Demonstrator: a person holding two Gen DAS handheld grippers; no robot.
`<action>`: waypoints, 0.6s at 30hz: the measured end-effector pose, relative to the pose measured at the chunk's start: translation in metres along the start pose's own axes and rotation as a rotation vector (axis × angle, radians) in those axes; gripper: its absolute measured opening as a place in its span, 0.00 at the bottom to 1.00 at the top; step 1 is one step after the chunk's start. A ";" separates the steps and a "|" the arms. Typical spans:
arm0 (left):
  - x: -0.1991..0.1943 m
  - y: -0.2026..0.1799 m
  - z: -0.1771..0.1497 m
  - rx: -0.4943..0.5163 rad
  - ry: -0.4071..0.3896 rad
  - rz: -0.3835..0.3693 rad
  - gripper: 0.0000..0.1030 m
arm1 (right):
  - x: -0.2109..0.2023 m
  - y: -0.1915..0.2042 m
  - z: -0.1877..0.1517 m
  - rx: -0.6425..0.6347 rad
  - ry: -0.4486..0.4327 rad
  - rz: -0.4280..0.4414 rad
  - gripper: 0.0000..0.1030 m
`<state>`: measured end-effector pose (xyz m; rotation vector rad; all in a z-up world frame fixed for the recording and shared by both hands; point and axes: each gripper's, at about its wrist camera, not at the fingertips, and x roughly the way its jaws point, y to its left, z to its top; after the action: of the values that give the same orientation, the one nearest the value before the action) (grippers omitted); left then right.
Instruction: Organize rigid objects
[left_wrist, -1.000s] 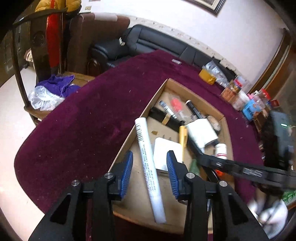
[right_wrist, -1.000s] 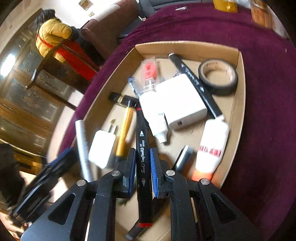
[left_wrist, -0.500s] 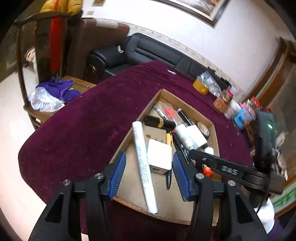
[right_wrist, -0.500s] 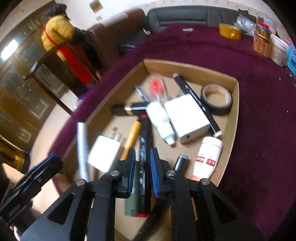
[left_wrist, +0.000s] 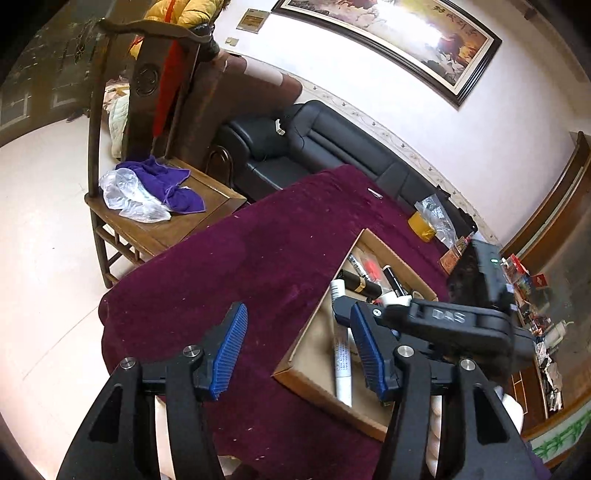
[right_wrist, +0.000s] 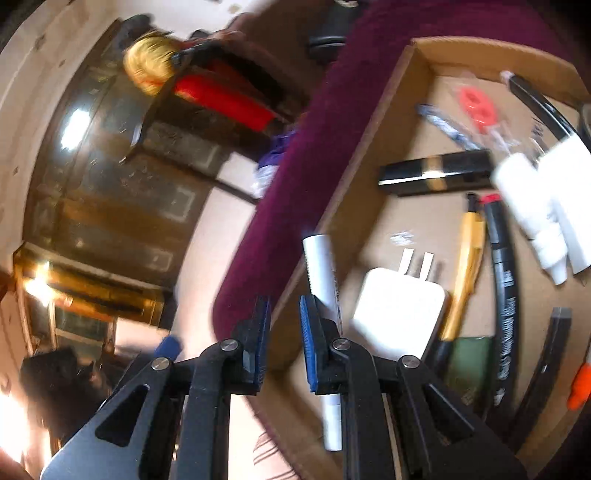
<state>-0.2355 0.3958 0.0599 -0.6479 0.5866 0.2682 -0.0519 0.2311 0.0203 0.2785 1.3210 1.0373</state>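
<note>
A shallow cardboard box (left_wrist: 295, 354) lies on the purple tablecloth (left_wrist: 229, 280) and holds several rigid items. In the right wrist view I see a white charger plug (right_wrist: 399, 302), a gold pen (right_wrist: 461, 273), a black marker (right_wrist: 504, 280), a black and gold tube (right_wrist: 436, 171) and a white pen (right_wrist: 321, 273). My left gripper (left_wrist: 295, 350) is open and empty, raised above the box's near left corner. My right gripper (right_wrist: 284, 325) is open a little and empty, over the box's left edge (right_wrist: 354, 155). The right gripper's body also shows in the left wrist view (left_wrist: 454, 321).
A wooden chair (left_wrist: 155, 206) with a purple cloth and plastic bag stands left of the table. A black sofa (left_wrist: 314, 147) is behind it. Yellow tape (left_wrist: 421, 225) and small jars (left_wrist: 524, 273) sit at the table's far right.
The right gripper let go of the black marker, which now lies in the box, and swung left to the box's edge. The left gripper rose and drew back from the box.
</note>
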 end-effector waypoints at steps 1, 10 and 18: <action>0.001 0.001 0.000 0.001 0.000 -0.002 0.51 | -0.002 -0.004 0.000 0.007 -0.015 -0.053 0.13; 0.001 -0.013 -0.006 0.041 0.006 -0.022 0.51 | -0.062 0.021 -0.018 -0.150 -0.153 -0.130 0.14; -0.050 -0.069 -0.022 0.251 -0.295 0.146 0.54 | -0.179 0.045 -0.096 -0.406 -0.656 -0.537 0.77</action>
<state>-0.2567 0.3261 0.1085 -0.3152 0.3754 0.4112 -0.1396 0.0859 0.1418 -0.0522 0.5238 0.6451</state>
